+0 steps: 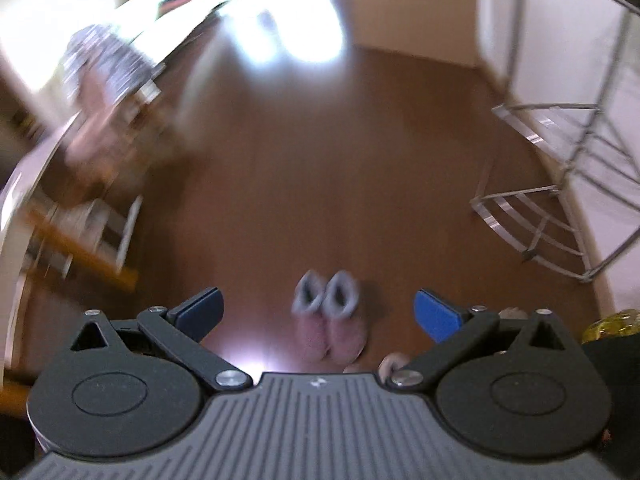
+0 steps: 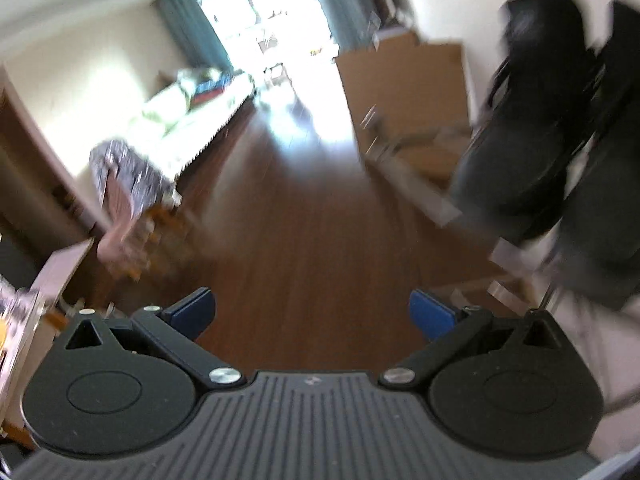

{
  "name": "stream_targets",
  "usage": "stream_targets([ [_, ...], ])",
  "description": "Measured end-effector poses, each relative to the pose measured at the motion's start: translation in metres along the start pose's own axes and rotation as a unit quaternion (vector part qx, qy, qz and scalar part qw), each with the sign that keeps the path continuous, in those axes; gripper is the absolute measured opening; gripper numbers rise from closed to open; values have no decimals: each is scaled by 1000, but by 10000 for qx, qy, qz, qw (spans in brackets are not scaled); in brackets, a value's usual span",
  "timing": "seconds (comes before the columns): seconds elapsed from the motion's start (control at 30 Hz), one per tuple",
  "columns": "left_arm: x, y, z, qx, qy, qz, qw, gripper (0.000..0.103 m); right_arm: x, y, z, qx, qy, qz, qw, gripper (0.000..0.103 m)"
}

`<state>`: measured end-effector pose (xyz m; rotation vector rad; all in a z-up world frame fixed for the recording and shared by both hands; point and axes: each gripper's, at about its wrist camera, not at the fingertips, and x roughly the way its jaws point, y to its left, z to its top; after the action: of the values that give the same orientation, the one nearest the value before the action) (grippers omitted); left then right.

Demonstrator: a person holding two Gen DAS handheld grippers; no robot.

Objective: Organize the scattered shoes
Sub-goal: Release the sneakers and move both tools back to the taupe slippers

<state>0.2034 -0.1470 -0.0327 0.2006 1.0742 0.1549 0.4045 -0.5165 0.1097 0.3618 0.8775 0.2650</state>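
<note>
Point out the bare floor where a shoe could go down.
Widest free patch: wooden floor between the pink slippers and the metal shoe rack. The rack's shelves look bare too. The left edge is crowded with blurred furniture. Both grippers are open and empty.
</note>
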Motion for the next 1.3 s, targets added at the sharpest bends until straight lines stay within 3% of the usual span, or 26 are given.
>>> stream_targets([
  [0.17,-22,70,-110,-457,364,356,9977,103,39,63,-60,535,756,166,9956,103],
  [0.23,-22,95,-147,-553,598,495,9954,103,65,103,-103,543,1281,307,9898,103],
  [0.47,-38,123,-205,-1122,791,445,9895,103,97,165,-184,876,2291,249,9691,103],
  [0.53,-35,115,-203,-1127,806,400,9895,103,106,182,-197,905,2549,237,9624,103],
  [0.6,-31,111,-209,-1131,836,349,9894,103,114,175,-194,843,2708,137,9588,103],
  [0.77,-7,87,-184,-1381,973,279,9852,103,134,159,-189,687,3100,-115,9482,103],
  [0.93,16,53,-154,-1451,1212,293,9815,103,164,125,-174,624,3499,-265,9343,103],
  [1.07,39,22,-129,-1558,1484,53,9766,103,186,102,-169,646,3730,-320,9250,103],
  [1.13,52,-1,-114,-1368,1700,-98,9759,103,197,91,-166,656,3844,-347,9202,103],
  [1.3,61,-34,-82,-859,1860,-30,9788,103,224,62,-160,683,4128,-414,9073,103],
])
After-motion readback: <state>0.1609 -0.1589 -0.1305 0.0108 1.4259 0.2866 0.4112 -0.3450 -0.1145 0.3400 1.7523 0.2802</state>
